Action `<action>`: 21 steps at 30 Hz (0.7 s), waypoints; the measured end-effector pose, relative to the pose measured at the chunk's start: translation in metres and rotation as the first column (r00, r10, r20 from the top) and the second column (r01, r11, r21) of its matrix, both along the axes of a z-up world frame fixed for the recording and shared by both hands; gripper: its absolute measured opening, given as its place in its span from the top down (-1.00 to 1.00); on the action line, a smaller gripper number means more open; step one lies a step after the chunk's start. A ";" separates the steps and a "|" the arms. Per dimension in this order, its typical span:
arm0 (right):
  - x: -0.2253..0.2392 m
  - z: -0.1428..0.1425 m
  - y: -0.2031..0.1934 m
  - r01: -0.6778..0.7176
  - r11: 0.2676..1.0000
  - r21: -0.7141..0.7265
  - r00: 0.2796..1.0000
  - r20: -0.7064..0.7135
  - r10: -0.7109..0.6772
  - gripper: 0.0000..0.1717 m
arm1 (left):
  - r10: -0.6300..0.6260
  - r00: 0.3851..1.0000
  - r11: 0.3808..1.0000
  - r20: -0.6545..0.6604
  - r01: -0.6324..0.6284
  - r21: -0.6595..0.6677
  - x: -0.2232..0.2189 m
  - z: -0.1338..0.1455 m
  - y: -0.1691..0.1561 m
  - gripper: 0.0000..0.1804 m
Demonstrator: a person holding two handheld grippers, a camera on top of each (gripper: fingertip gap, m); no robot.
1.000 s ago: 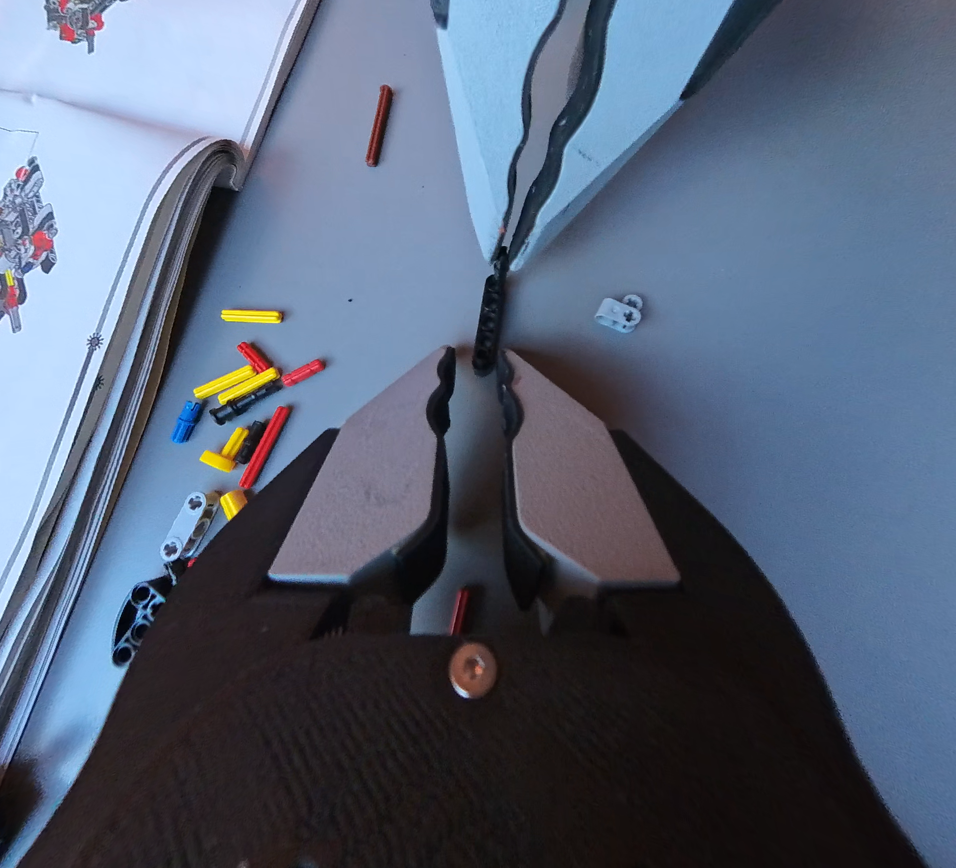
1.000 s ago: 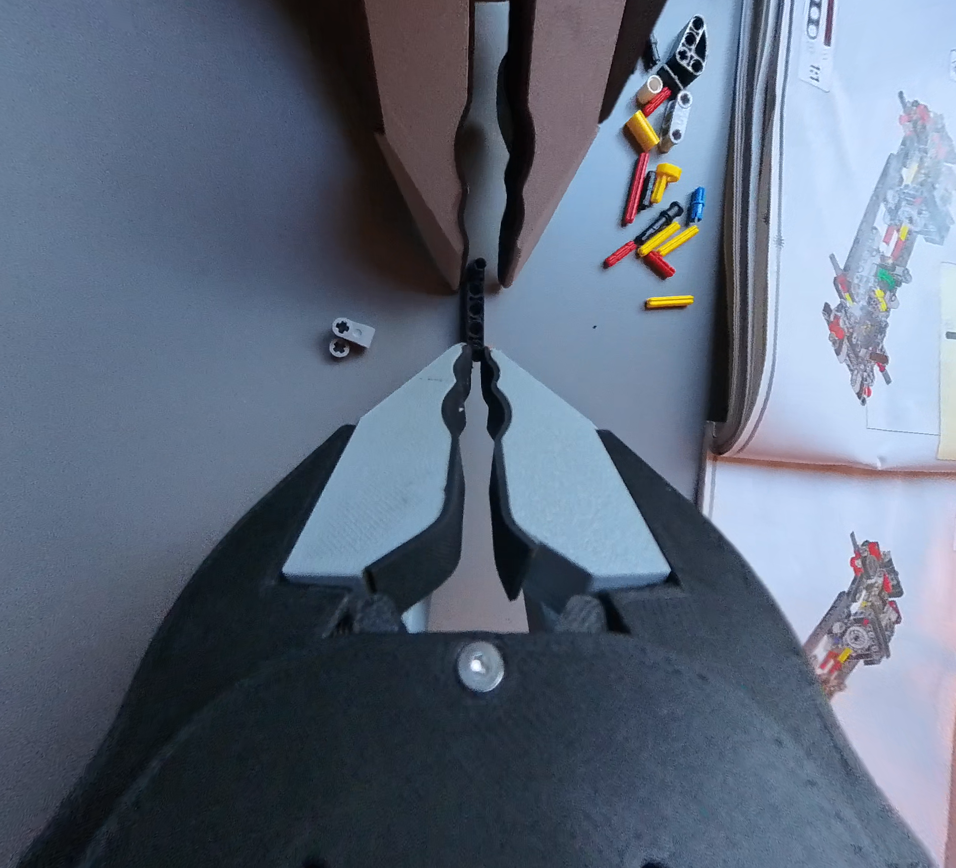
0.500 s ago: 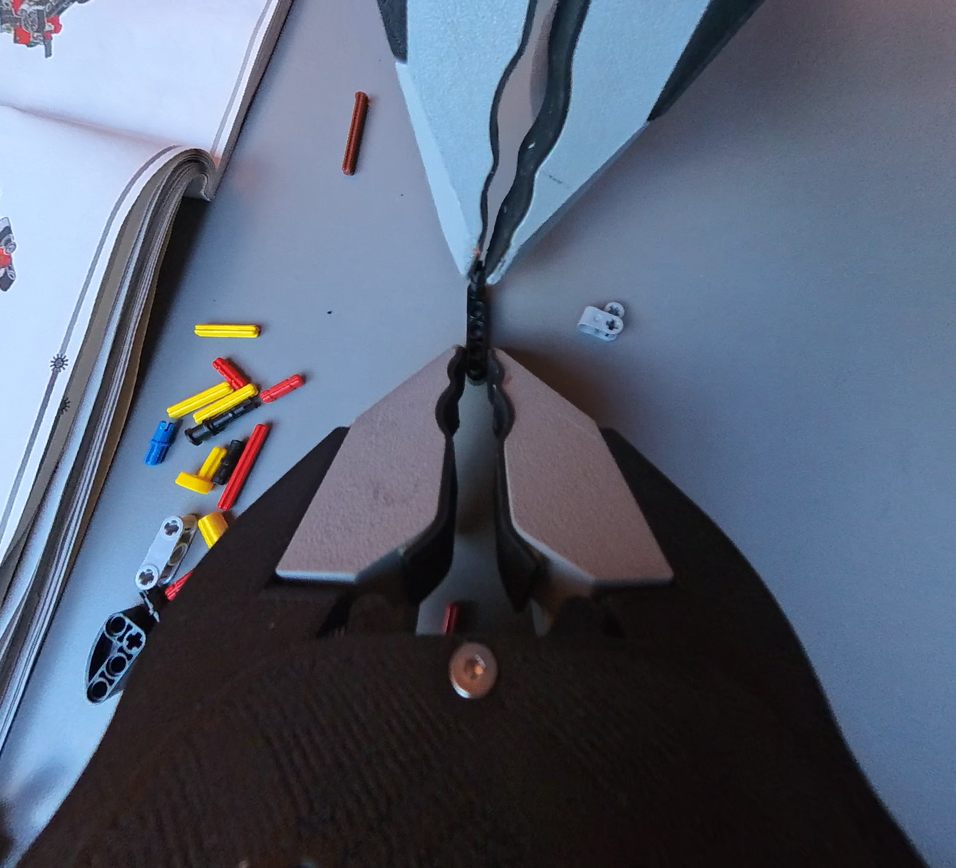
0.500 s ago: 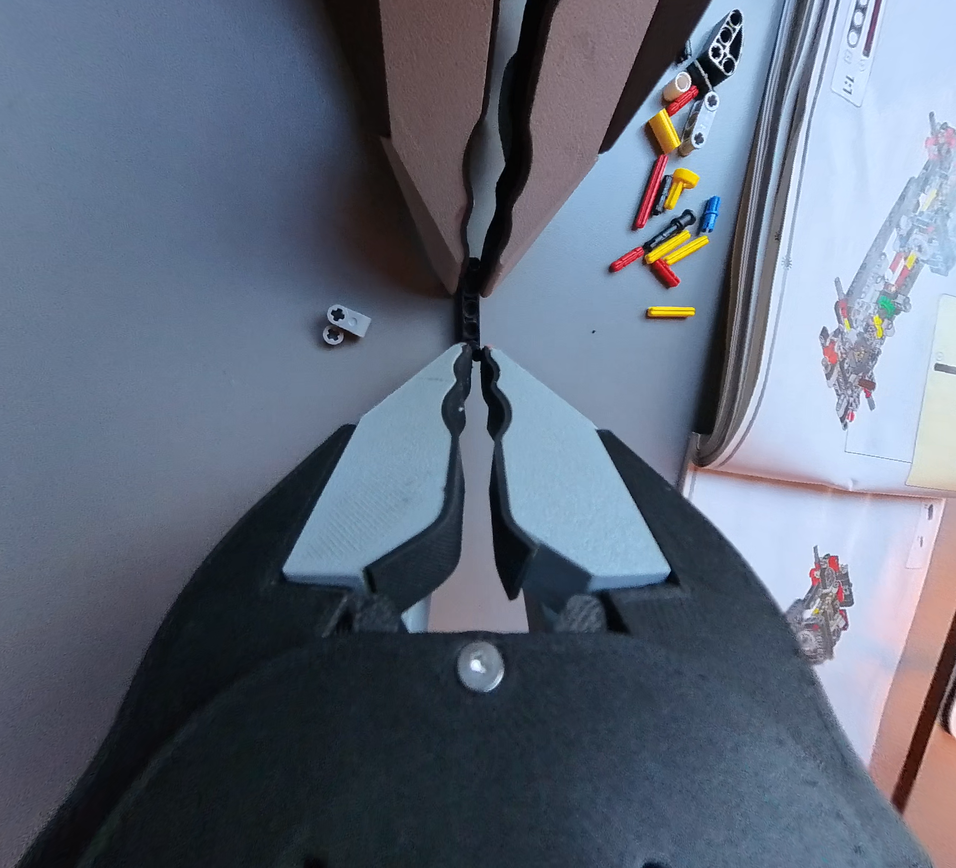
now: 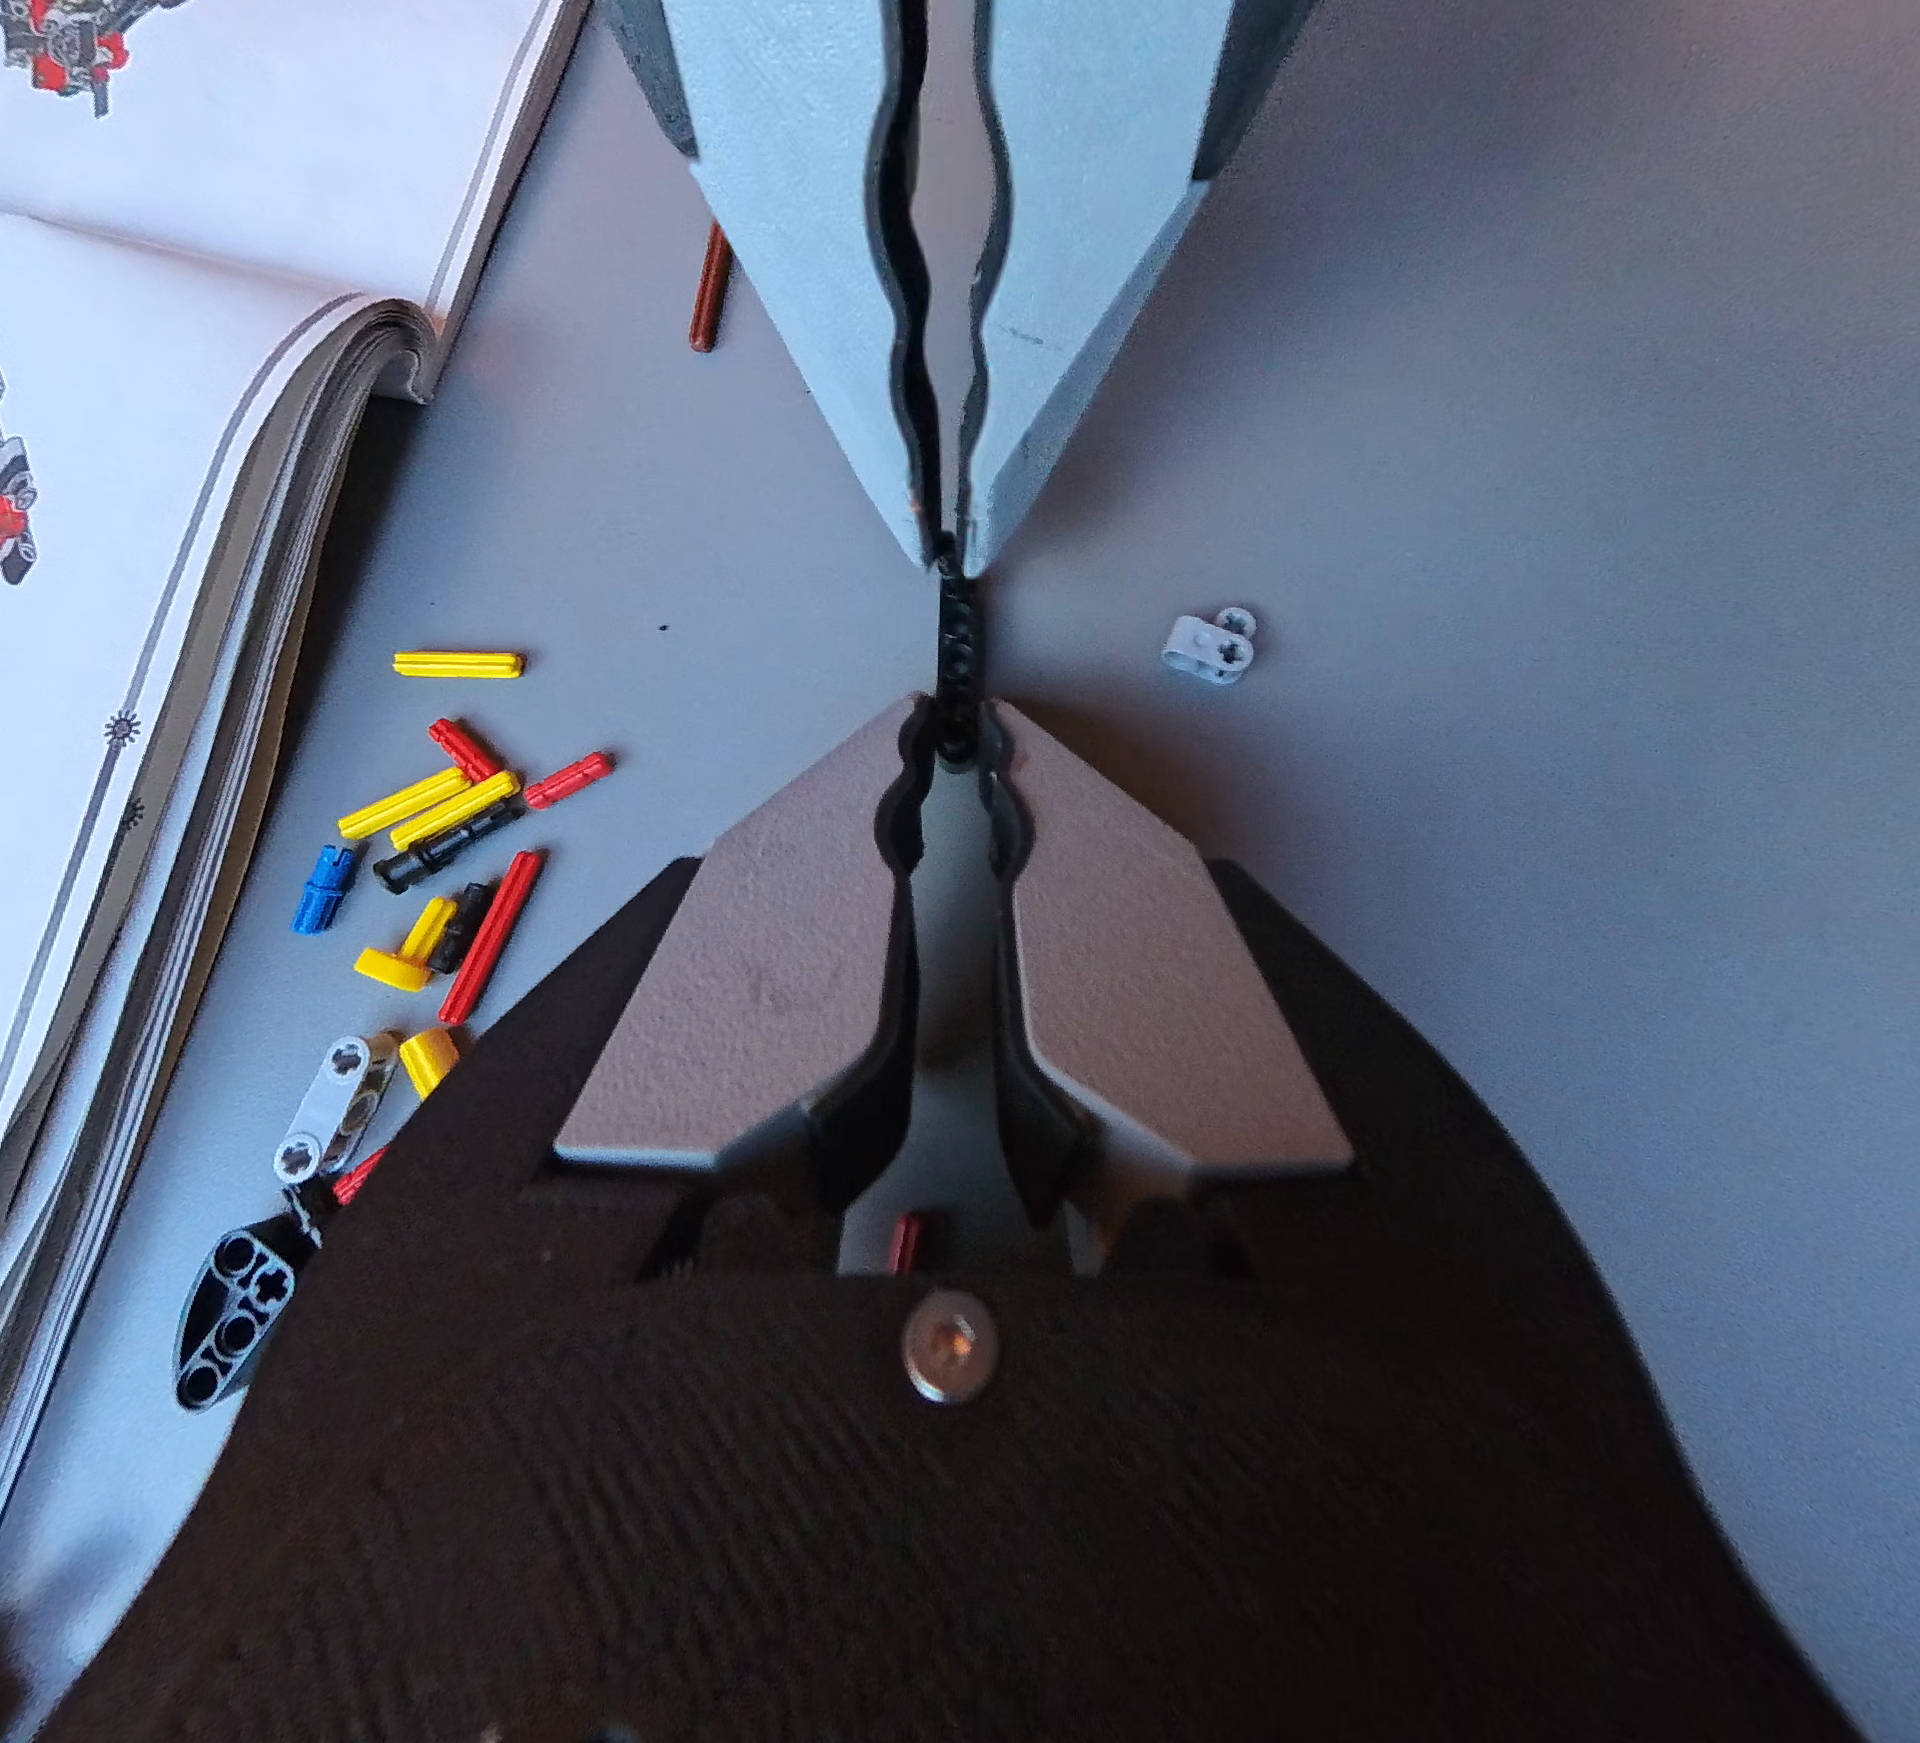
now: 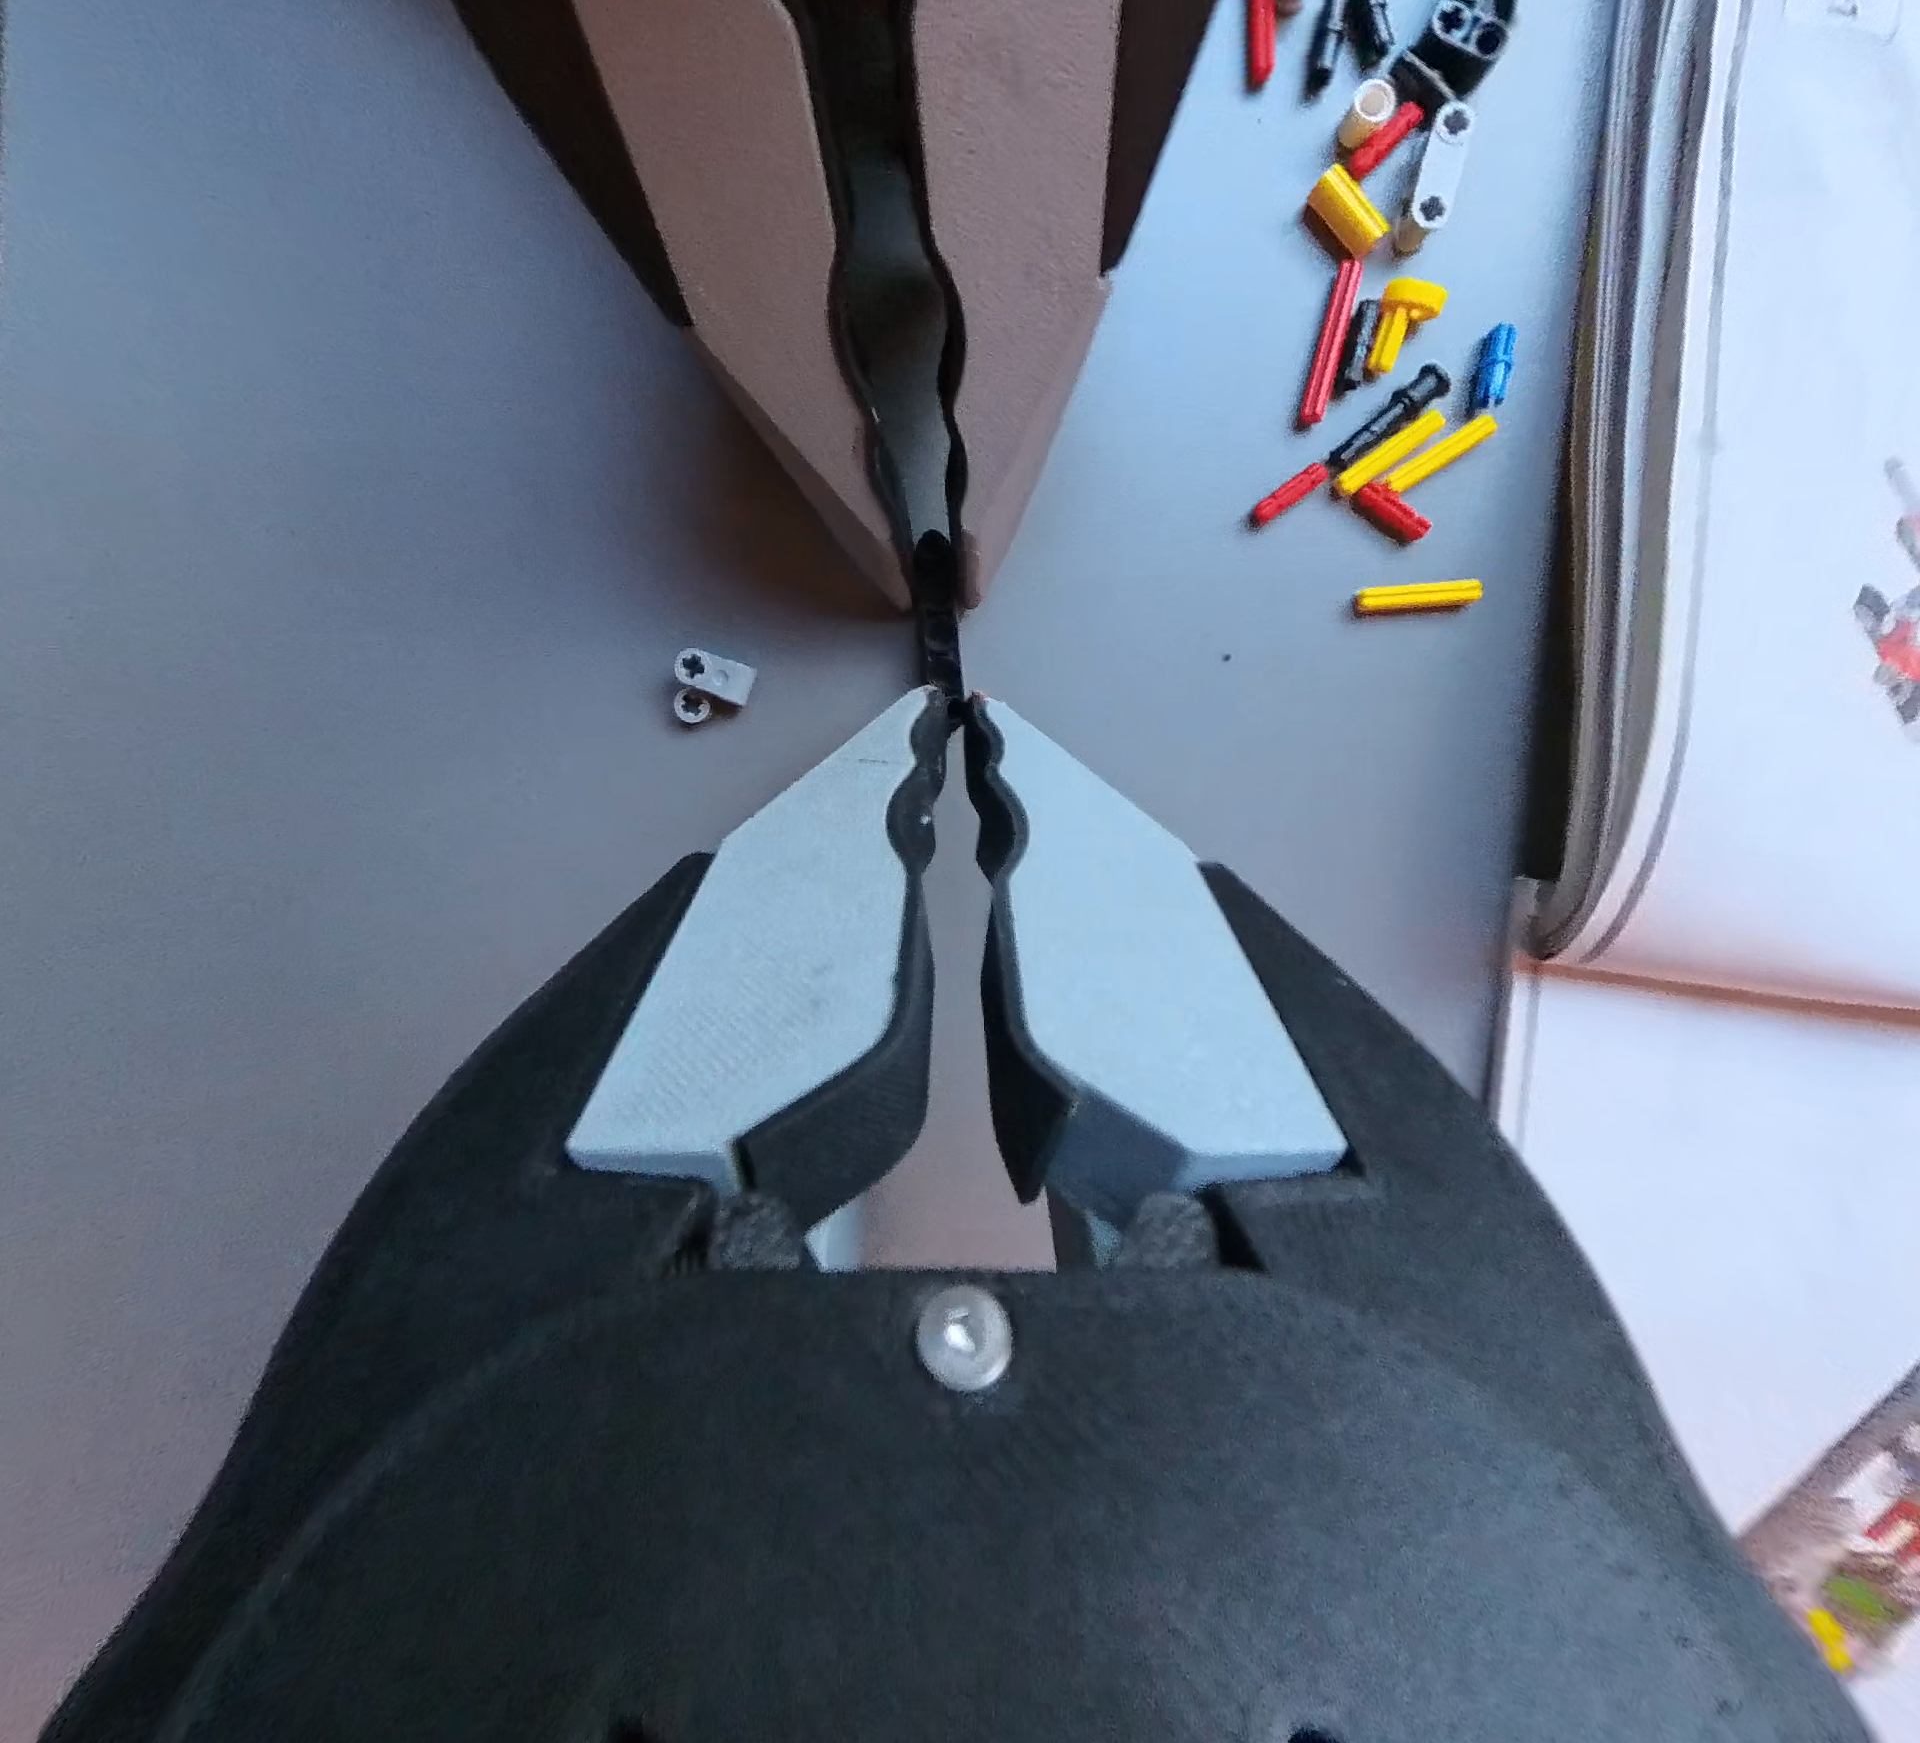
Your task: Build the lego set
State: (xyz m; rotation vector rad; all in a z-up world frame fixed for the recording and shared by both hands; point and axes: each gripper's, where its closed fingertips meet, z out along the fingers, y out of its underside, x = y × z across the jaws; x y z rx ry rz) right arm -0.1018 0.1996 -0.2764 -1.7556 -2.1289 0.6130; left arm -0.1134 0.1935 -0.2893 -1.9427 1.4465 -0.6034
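A short black holed beam [image 5: 958,644] is held above the grey table [image 5: 1558,446] between my two grippers, which face each other tip to tip. My left gripper [image 5: 956,729], with brown fingers, is shut on the beam's near end. My right gripper [image 6: 956,706], with light blue fingers, is shut on the beam's [image 6: 935,639] other end. The right gripper [image 5: 948,540] shows opposite in the left wrist view. The left gripper [image 6: 935,576] shows opposite in the right wrist view.
A light grey connector [image 5: 1210,649] lies on the table beside the beam. A scatter of yellow, red, black and blue pins and axles [image 5: 447,841] lies by an open instruction booklet [image 5: 208,343]. A dark red axle [image 5: 712,285] lies farther off. The tips of both grippers are at nearly the same place. Between my left fingertips and the light grey connector [image 5: 1210,649] there is roughly 4 cm. It is also in sight in the right wrist view [image 6: 715,670].
My left gripper's fingers have closed onto the near end of the black beam, which stood loosely between them a second ago. My right gripper has kept its grip on the other end.
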 end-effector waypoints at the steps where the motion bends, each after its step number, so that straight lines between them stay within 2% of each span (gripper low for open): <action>1: 0.001 0.000 0.000 0.016 1.000 -0.017 1.000 -0.013 -0.017 0.99 | 0.000 1.000 1.000 0.000 0.000 0.000 0.000 0.000 0.000 0.94; 4: 0.006 -0.002 0.001 0.028 1.000 0.001 0.999 -0.025 -0.028 0.99 | 0.000 1.000 1.000 0.000 0.000 0.001 0.000 0.000 0.000 0.94; 9: 0.006 -0.002 0.002 -0.025 0.986 0.165 1.000 -0.007 0.027 0.99 | 0.006 1.000 1.000 0.001 -0.006 -0.007 -0.001 0.000 0.001 0.94; 18: 0.002 -0.001 0.002 -0.047 0.986 0.162 0.998 0.043 0.041 0.99 | 0.013 1.000 1.000 0.003 -0.013 -0.012 -0.001 0.000 0.001 0.94; 21: 0.004 -0.001 0.003 -0.077 0.983 0.165 0.993 0.100 0.061 0.99 | 0.013 1.000 1.000 0.001 -0.013 -0.008 -0.001 0.000 0.001 0.94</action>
